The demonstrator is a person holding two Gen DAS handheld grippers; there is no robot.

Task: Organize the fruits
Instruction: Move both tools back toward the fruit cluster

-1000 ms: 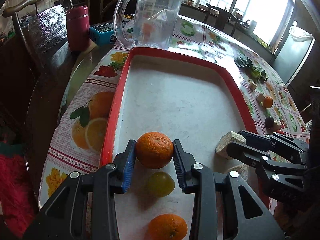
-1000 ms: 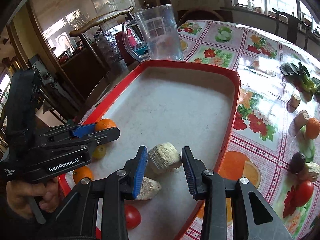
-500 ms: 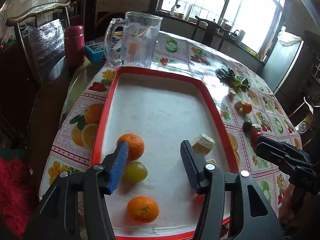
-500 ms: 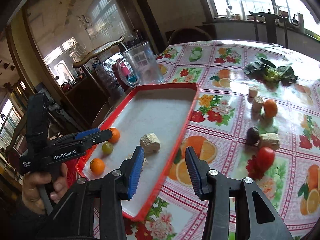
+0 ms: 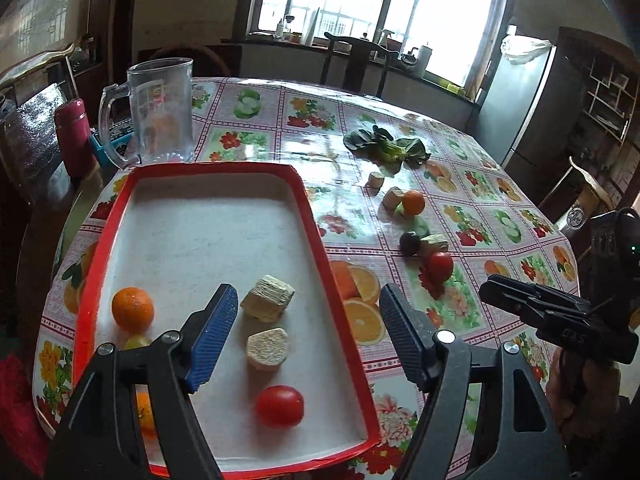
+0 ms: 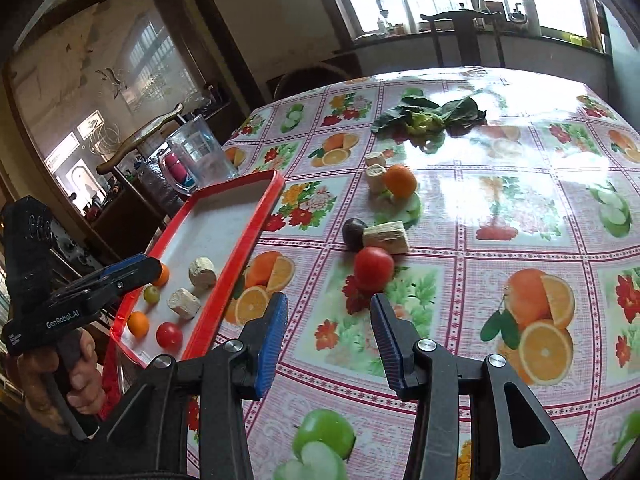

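A red-rimmed tray (image 5: 316, 236) (image 6: 256, 216) holds two oranges (image 5: 133, 309), a green fruit (image 6: 151, 293), a tomato (image 5: 279, 406) and two pale chunks (image 5: 267, 298). On the tablecloth lie a tomato (image 6: 374, 269) (image 5: 439, 267), a dark fruit (image 6: 354, 233), an orange (image 6: 400, 181) and pale chunks (image 6: 386, 237). My left gripper (image 5: 308, 332) is open and empty above the tray's near end. My right gripper (image 6: 329, 338) is open and empty, just short of the loose tomato.
A clear plastic jug (image 5: 156, 114) stands behind the tray, with a red flask (image 5: 74, 136) on a chair beside it. Leafy greens (image 6: 430, 118) lie further back on the table. Chairs stand around the round table.
Both grippers have let go of their items in the tray, opened and pulled back. The right gripper has swung right over the tablecloth toward the loose tomato.
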